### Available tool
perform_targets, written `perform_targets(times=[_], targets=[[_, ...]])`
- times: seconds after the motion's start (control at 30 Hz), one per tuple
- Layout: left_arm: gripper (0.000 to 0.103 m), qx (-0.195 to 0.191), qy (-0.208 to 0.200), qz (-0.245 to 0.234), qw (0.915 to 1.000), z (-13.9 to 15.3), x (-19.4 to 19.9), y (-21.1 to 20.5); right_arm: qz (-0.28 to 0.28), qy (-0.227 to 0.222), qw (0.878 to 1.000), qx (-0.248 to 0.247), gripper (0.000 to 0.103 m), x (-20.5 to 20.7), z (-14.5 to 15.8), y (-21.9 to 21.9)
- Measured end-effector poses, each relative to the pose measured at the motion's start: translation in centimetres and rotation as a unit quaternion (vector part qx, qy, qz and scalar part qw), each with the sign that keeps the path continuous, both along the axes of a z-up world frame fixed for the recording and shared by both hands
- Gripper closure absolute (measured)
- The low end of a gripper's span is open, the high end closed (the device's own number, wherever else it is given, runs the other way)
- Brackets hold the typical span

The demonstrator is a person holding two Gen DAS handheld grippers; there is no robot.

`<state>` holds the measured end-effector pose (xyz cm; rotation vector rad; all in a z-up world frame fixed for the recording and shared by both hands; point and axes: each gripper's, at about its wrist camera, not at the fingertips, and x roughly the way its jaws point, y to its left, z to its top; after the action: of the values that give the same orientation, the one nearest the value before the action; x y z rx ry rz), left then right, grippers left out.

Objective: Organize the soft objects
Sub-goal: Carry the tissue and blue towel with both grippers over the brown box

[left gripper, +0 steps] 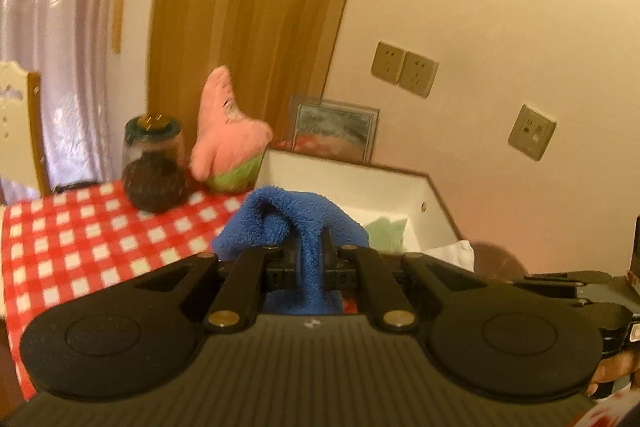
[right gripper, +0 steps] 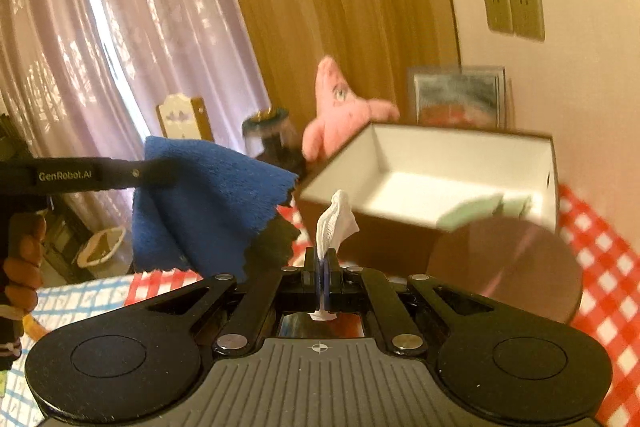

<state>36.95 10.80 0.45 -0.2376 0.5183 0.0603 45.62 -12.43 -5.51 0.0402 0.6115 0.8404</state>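
My left gripper [left gripper: 311,259] is shut on a blue fluffy cloth [left gripper: 280,223] and holds it up above the checked table, next to the open white box [left gripper: 352,183]. The same cloth [right gripper: 208,203] hangs from the left gripper in the right wrist view. My right gripper [right gripper: 325,267] is shut on a small white mesh cloth [right gripper: 336,219] and holds it in front of the box [right gripper: 420,155]. A pale green soft item [left gripper: 386,229] lies inside the box [right gripper: 472,211]. A pink star plush [left gripper: 228,131] stands behind the box's left corner [right gripper: 344,111].
A glass jar [left gripper: 154,167] with dark contents stands left of the plush on the red checked tablecloth [left gripper: 80,247]. A round brown disc [right gripper: 508,267] lies in front of the box. A framed picture [right gripper: 460,95] leans on the wall. A chair back [left gripper: 20,127] stands at the left.
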Motion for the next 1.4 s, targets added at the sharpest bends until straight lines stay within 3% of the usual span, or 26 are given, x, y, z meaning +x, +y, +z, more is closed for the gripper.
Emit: perform_targets(times=[0.4,0.63,0.87,0.97,1.1,1.33,1.4], targets=[[0.097,0.021,-0.026,-0.026,0.9991,2.7,11.3,0.1,-0.065,0.009,0.998,0.011,0.101,10.5,3.4,2.3],[0.097,0.023,0.010,-0.042,0.9988,0.7,18.7,0.3,-0.087,0.039,0.995,-0.002,0.101,16.8,3.4,4.1],[0.096,0.019,0.044,-0.056,0.9973,-2.2,24.7,0.4,-0.109,0.075,0.991,-0.016,0.101,21.4,1.3,5.9],[0.086,0.019,0.056,-0.062,0.9963,-3.1,26.8,0.4,-0.115,0.088,0.989,-0.020,0.101,22.9,0.4,6.4],[0.075,0.021,0.073,-0.068,0.9948,-4.1,28.5,0.5,-0.122,0.101,0.987,-0.026,0.101,24.1,-0.5,6.7],[0.074,0.025,0.090,-0.069,0.9932,-5.3,28.5,1.3,-0.125,0.112,0.986,-0.024,0.101,25.3,-1.2,7.2],[0.073,0.023,0.094,-0.069,0.9929,-5.5,28.1,1.6,-0.128,0.111,0.985,-0.024,0.096,25.5,-1.0,7.4]])
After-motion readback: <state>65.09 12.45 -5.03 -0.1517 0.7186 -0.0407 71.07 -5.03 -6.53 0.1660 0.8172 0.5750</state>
